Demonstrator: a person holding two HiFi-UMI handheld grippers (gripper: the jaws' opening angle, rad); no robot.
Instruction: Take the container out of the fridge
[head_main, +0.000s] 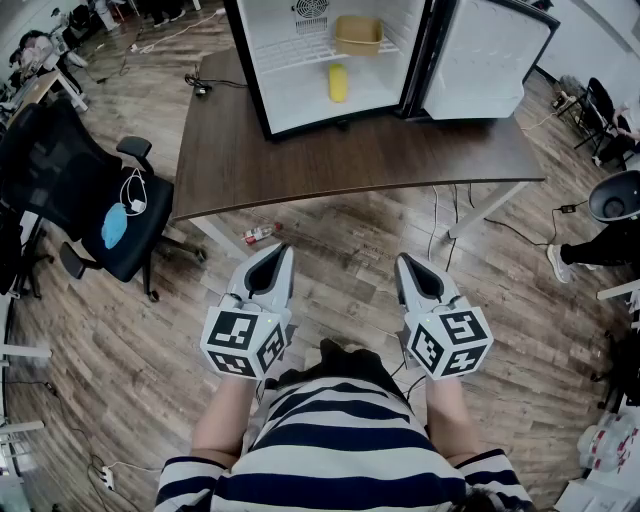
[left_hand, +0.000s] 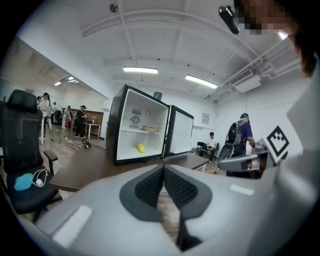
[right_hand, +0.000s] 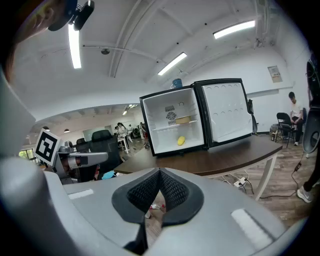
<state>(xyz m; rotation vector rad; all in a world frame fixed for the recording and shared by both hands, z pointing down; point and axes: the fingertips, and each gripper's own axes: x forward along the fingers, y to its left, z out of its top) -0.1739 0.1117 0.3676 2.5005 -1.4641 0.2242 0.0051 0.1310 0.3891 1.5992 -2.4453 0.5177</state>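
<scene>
A small fridge (head_main: 330, 60) stands on the brown table (head_main: 300, 160) with its door (head_main: 480, 55) swung open to the right. On its wire shelf sits a tan container (head_main: 358, 34); a yellow object (head_main: 338, 82) stands on the fridge floor below. The container (left_hand: 150, 129) and the yellow object (left_hand: 141, 148) also show in the left gripper view, and the container (right_hand: 183, 120) in the right gripper view. My left gripper (head_main: 273, 262) and right gripper (head_main: 413, 272) are both shut and empty, held low near my body, well short of the table.
A black office chair (head_main: 85, 190) with a blue mask stands at the left. A bottle (head_main: 260, 234) lies on the wood floor under the table's front edge. Cables trail under the table's right side. People sit and stand farther off in the room.
</scene>
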